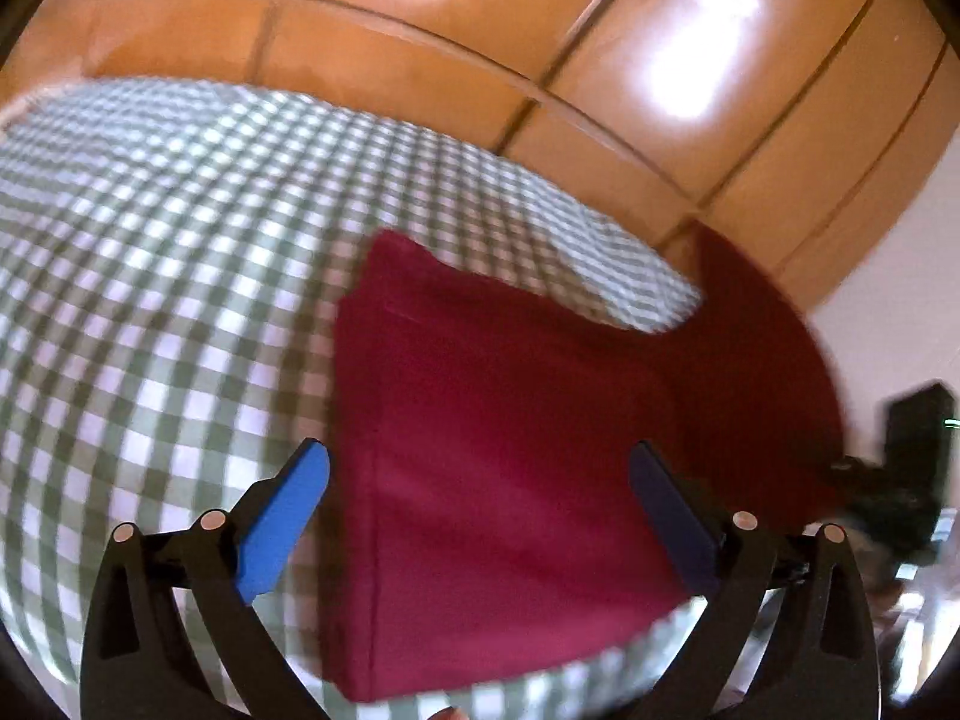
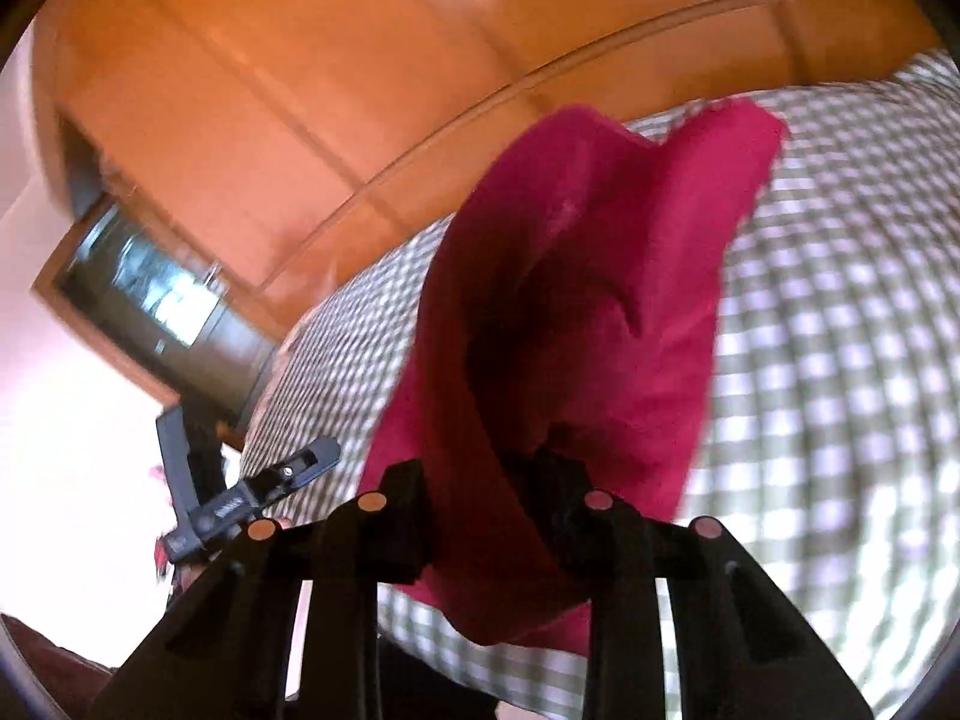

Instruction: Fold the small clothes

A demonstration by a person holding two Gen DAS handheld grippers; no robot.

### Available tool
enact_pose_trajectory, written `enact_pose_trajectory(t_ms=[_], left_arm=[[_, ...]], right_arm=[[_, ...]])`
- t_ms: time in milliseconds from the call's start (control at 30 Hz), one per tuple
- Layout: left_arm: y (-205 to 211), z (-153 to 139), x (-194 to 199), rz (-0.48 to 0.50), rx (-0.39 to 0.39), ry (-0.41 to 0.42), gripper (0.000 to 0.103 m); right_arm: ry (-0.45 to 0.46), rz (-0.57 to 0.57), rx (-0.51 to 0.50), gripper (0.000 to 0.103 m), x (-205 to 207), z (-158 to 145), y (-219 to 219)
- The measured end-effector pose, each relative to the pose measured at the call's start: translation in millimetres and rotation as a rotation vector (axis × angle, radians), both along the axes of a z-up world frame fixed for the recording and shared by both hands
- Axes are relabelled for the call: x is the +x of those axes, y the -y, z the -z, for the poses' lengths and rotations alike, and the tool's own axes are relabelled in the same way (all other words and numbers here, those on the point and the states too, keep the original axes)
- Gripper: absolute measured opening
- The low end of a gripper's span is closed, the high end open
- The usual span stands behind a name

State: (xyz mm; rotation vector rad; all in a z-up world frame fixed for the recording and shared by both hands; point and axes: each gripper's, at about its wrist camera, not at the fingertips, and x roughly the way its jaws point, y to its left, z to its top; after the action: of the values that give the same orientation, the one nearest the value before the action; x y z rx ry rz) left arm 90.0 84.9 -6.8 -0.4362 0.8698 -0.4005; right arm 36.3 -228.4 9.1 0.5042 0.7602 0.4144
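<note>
A dark red garment (image 1: 498,450) lies on the green-and-white checked cloth (image 1: 150,300). Its right part (image 1: 762,360) is lifted off the surface. My left gripper (image 1: 480,480) is open, its blue fingers (image 1: 282,528) spread either side of the garment's flat part, holding nothing. In the right wrist view my right gripper (image 2: 486,480) is shut on the garment (image 2: 576,312), which hangs bunched and raised in front of the camera and hides the fingertips.
Orange-brown wooden panelling (image 1: 420,30) runs behind the checked surface. The right gripper's black body (image 1: 900,468) shows at the right edge of the left wrist view. The left gripper's black body (image 2: 240,504) and a dark framed opening (image 2: 150,294) show at left in the right wrist view.
</note>
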Motion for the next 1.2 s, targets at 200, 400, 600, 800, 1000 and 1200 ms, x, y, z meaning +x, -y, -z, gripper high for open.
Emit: enact_pose_trajectory(t_ms=[200,400,600,800,1000,1200], left_arm=[[-12,9,11,0.012,-0.25,-0.114,0.099],[6,22,34,0.049,-0.33,-0.186,0.099],[42,18,60,0.119,-0.274,-0.201,0.099],[59,21,82,0.159,-0.218,-0.24,0.099],[77,20,90,0.167,-0.064,-0.217,0.066],[87,11,92,0.162,0.031,-0.122,0.026]], right_arm=[[-0.042,-0.152,-0.093,0.026,26,25,-72],[-0.004,-0.198,-0.325,0.026,16,40,-111],[0.101,-0.257,-0.445,0.046,-8,42,-132],[0.122,-0.307,-0.293,0.06,-25,31,-111],[0.119,-0.274,-0.096,0.068,-47,11,-46],[0.032,-0.084,-0.16,0.059,-45,33,0]])
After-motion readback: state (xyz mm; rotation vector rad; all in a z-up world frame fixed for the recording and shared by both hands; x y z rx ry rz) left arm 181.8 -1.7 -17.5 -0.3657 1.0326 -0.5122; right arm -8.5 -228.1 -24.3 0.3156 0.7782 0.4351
